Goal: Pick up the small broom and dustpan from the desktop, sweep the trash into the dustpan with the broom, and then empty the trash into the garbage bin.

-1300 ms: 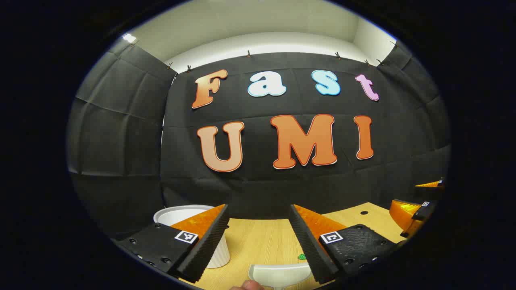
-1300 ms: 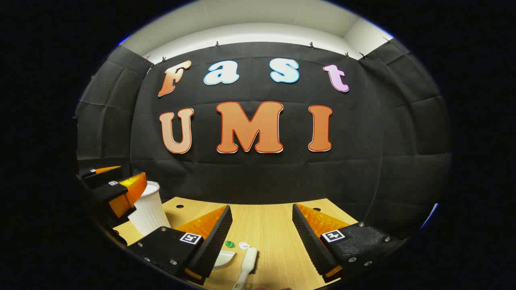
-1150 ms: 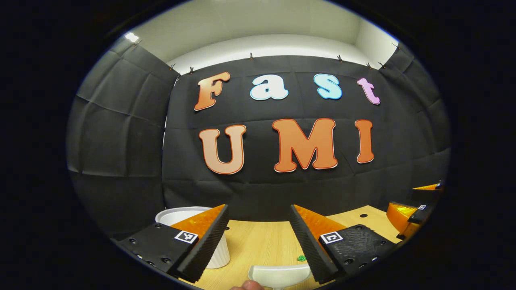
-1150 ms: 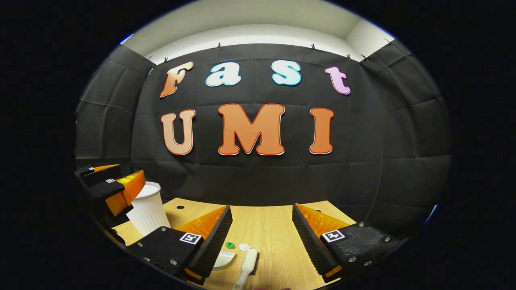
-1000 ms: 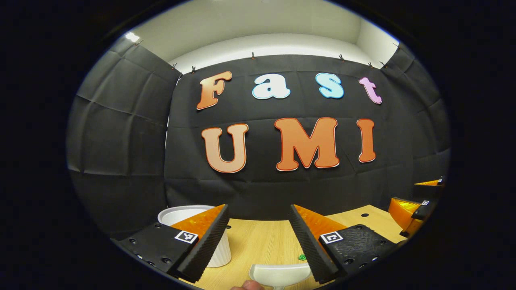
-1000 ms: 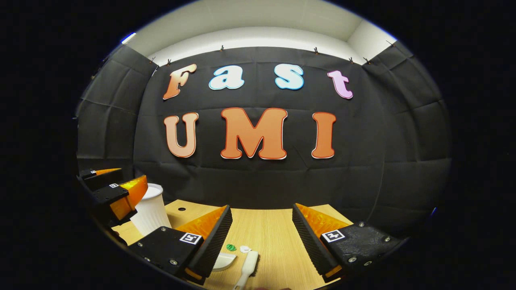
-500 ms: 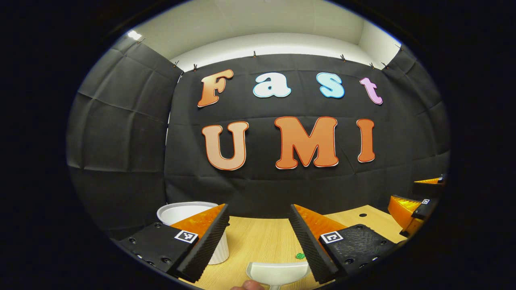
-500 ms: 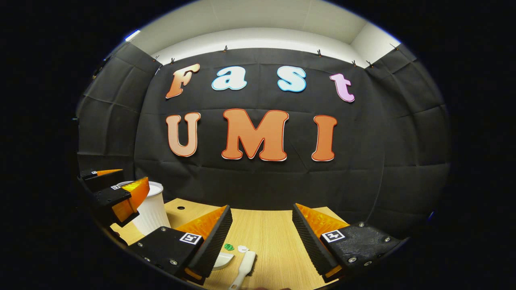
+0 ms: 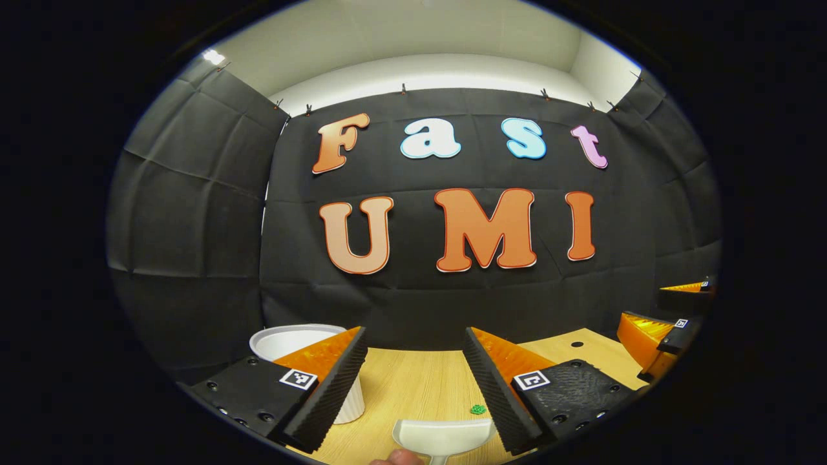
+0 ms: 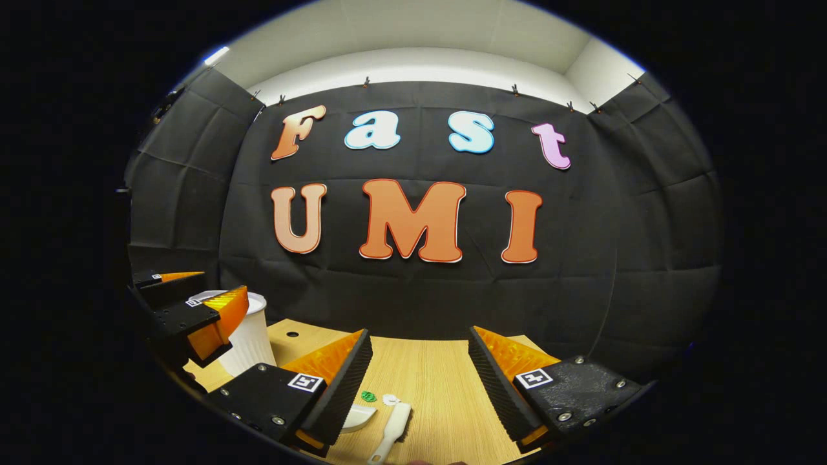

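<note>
Tabletop (image 10: 439, 381): pale wood, runs back to the black booth wall. All task items lie on it near the front edge.

Garbage bin (image 9: 287, 341): white ribbed cup, upright at far left; also seen in the right gripper view (image 10: 249, 342).

Left gripper (image 9: 413, 381): jaws wide apart, holding nothing, raised above the dustpan (image 9: 442, 434), which lies flat right below and between them, handle toward the camera.

Right gripper (image 10: 420, 381): jaws likewise spread and empty, above the small broom (image 10: 394, 426), which lies just beside the dustpan (image 10: 358, 416).

Trash: a green scrap (image 10: 368, 396) and a white scrap (image 10: 389, 399), just beyond the broom head.

Step in hand, as judged: first pickup. Lower each gripper straight onto its handle, centre the handle between the jaws, close firmly. Keep the broom clear of the scraps while lifting.
</note>
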### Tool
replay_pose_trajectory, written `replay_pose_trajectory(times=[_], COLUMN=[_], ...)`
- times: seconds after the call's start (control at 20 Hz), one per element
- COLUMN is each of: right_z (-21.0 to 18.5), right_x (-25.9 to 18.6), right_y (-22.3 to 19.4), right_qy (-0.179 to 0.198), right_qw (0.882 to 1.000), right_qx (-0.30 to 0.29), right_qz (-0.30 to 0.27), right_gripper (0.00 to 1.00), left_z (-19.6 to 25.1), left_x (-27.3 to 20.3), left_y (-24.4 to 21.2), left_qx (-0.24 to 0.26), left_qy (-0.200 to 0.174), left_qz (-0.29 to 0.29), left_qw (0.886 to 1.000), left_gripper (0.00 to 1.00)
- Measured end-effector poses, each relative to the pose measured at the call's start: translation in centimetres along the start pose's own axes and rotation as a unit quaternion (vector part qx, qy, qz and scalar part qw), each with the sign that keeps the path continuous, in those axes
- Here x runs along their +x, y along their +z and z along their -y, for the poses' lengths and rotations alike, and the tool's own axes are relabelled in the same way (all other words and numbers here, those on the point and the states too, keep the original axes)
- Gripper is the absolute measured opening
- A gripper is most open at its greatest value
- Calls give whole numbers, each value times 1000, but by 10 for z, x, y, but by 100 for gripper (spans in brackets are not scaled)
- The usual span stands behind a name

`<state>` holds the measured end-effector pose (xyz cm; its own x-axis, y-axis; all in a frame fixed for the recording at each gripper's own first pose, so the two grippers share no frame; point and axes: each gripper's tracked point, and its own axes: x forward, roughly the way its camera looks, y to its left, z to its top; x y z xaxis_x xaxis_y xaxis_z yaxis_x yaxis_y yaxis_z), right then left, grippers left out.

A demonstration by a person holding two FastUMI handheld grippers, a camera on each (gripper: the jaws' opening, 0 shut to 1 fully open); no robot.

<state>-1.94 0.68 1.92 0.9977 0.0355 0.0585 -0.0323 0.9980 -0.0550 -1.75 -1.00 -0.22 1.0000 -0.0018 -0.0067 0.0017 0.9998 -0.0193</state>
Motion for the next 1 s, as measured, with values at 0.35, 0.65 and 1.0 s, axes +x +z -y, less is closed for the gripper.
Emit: replay_pose_trajectory(times=[0.35, 0.65, 1.0], right_z=[2, 2, 3], right_x=[-6, -9, -12], right_y=[-4, -4, -7], right_qy=[-8, -13, -18], right_qw=[1000, 1000, 1000], right_qx=[4, 1, -2], right_qz=[-9, -11, -15], right_gripper=[92, 92, 92], left_z=[0, 1, 1], left_x=[-6, -7, -10], left_y=[1, 0, -3], left_qx=[1, 2, -1], left_qy=[-3, -8, -11], left_qz=[-1, -4, -8], left_qw=[1000, 1000, 1000], left_gripper=[94, 94, 94])
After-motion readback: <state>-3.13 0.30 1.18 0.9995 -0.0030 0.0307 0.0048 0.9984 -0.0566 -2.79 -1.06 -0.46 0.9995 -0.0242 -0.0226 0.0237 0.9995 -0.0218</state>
